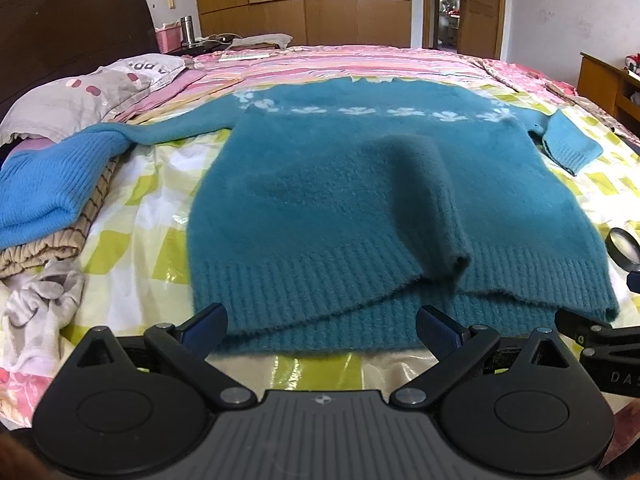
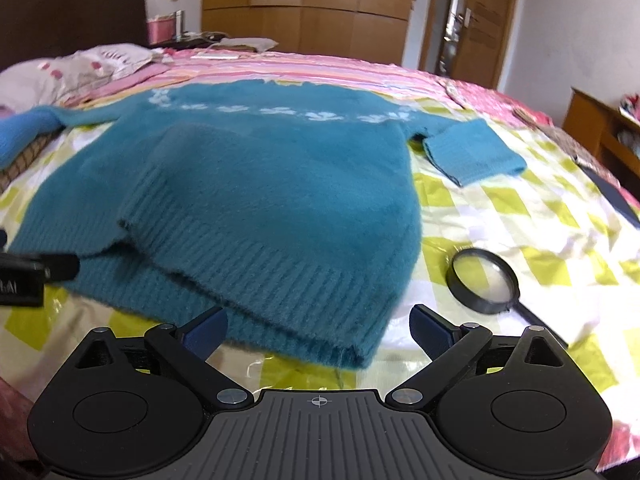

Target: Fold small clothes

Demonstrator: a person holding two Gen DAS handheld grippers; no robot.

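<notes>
The teal sweater [image 1: 360,200] lies flat on the bed [image 1: 132,216], hem toward the cameras, one sleeve laid across the body and the other sleeve [image 2: 472,148] out to the side; folding looks partly done. The left tongs [image 1: 320,328] and right tongs [image 2: 318,326] both stand wide and empty just short of the hem; the next move probably calls for pinching the hem (both layers). A magnifying glass [image 2: 484,282] lies beside it; folded clothes [image 1: 44,208] are piled at the left; wardrobe doors [image 1: 304,0] stand behind.
</notes>
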